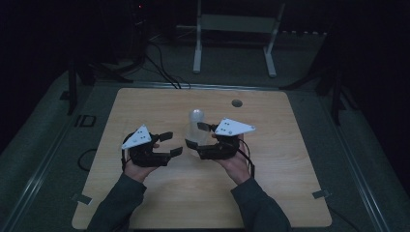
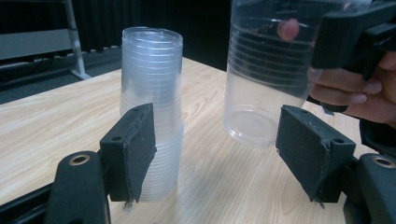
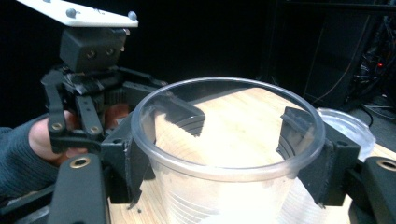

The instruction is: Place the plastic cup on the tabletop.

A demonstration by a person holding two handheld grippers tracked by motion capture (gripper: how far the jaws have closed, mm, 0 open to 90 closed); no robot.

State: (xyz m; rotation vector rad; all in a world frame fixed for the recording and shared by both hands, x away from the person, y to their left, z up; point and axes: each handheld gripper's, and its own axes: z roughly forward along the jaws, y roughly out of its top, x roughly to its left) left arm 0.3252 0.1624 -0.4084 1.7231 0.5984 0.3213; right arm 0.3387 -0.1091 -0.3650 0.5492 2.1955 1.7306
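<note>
On the wooden table [image 1: 159, 193], near its middle, a stack of clear plastic cups [image 2: 152, 116] stands upside down. My right gripper [image 3: 224, 154] holds a single clear cup [image 3: 224, 177] just beside that stack, its two black jaws pressed against the cup's sides below the rim; in the left gripper view this cup [image 2: 266, 74] hangs slightly tilted, its bottom off the tabletop. My left gripper [image 2: 215, 149] sits close by with its jaws spread wide and nothing between the pads, facing the stack and the held cup. In the high view both grippers flank the stack, left gripper [image 1: 169, 143] and right gripper [image 1: 203, 140].
</note>
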